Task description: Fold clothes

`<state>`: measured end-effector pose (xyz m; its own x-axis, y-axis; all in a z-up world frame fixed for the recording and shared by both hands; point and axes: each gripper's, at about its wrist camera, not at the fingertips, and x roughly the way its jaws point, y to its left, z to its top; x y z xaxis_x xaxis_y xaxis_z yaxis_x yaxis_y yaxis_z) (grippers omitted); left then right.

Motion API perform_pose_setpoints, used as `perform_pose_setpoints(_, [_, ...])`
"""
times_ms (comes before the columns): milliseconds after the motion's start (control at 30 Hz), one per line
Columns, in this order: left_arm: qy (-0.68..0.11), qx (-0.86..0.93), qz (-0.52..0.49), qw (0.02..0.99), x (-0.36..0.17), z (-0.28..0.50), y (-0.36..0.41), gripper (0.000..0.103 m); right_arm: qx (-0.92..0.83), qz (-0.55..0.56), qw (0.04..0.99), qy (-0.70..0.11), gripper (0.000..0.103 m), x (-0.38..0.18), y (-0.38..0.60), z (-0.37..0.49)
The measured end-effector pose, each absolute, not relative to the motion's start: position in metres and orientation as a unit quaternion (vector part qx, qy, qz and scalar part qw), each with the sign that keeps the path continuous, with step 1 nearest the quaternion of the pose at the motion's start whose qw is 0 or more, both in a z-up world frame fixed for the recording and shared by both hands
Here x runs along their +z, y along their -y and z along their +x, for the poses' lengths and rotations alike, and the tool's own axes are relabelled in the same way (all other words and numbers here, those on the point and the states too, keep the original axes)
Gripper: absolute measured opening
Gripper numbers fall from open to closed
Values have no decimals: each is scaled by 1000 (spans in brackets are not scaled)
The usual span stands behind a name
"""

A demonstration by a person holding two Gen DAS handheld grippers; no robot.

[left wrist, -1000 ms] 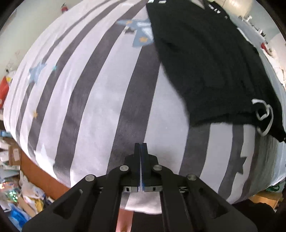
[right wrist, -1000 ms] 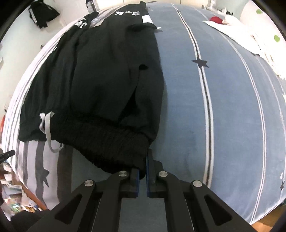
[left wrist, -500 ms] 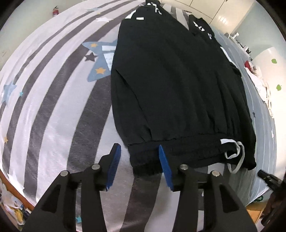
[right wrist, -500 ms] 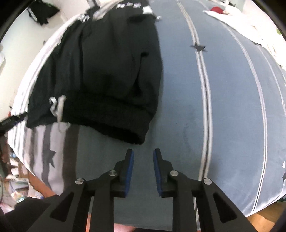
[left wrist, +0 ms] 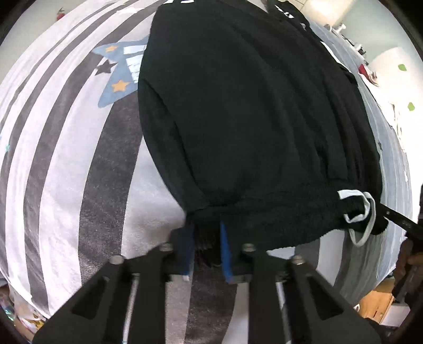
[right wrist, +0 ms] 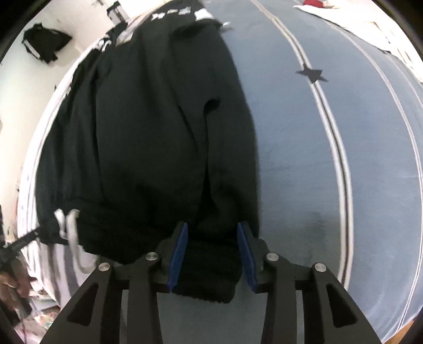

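Note:
Black pants (left wrist: pixel 251 119) lie flat on a striped bedcover (left wrist: pixel 66 158), waistband towards me, with a white drawstring (left wrist: pixel 362 211) at the band's middle. My left gripper (left wrist: pixel 206 227) points steeply down at the waistband's left corner. Its jaws are closing, and the blue pads pinch black fabric between them. In the right wrist view the pants (right wrist: pixel 158 132) reach away over the blue part of the cover (right wrist: pixel 317 158). My right gripper (right wrist: pixel 212 227) straddles the waistband's right corner. Its jaws are opening, with the thick band lying between the pads.
A black garment (right wrist: pixel 45 42) hangs on the wall at the far left. White cloth with something red (right wrist: pixel 317 4) lies at the bed's far right. A hand (right wrist: pixel 10 285) shows at the left edge. The bed's wooden edge (left wrist: pixel 378 293) and floor clutter lie below.
The left gripper moved from bare striped cover to the waistband, opened, then closed on its left corner. The right gripper went from shut beside the right corner to open around it.

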<state>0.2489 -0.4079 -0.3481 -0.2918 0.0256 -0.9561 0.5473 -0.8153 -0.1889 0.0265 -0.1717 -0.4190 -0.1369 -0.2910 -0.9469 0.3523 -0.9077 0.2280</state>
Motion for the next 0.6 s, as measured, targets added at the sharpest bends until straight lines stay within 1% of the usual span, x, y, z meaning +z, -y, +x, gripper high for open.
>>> perform_pose_setpoints(33, [-250, -763, 570, 171, -345, 251, 407, 8, -752, 622, 216, -25, 32, -420, 171, 27])
perform_pose_setpoints(67, [-247, -764, 570, 174, -341, 255, 407, 7, -751, 622, 219, -31, 18, -421, 171, 28])
perform_pose_setpoints(100, [-243, -764, 571, 177, -337, 261, 406, 7, -749, 623, 223, -41, 10, -421, 171, 31])
perform_pose_setpoints(167, [-234, -763, 575, 180, -330, 276, 401, 7, -748, 619, 233, -53, 7, -419, 169, 36])
perform_pose_setpoints(267, [-229, -758, 586, 175, -323, 296, 389, 7, -746, 616, 244, -71, 5, -413, 165, 46])
perform_pose_setpoints(367, [-226, -745, 602, 179, -330, 310, 378, 7, -742, 622, 238, -78, 5, -412, 157, 58])
perform_pose_setpoints(433, [-230, -743, 600, 187, -334, 313, 376, 7, -743, 619, 233, -98, 5, -412, 154, 70])
perform_pose_setpoints(467, [-235, -743, 597, 192, -333, 312, 377, 9, -742, 620, 232, -108, 4, -411, 154, 75])
perform_pose_setpoints(533, [-244, -739, 594, 202, -333, 311, 379, 15, -739, 625, 229, -104, 4, -410, 149, 81])
perform_pose_setpoints(600, [-264, -729, 595, 211, -334, 315, 386, 26, -734, 634, 224, -95, 4, -408, 142, 84])
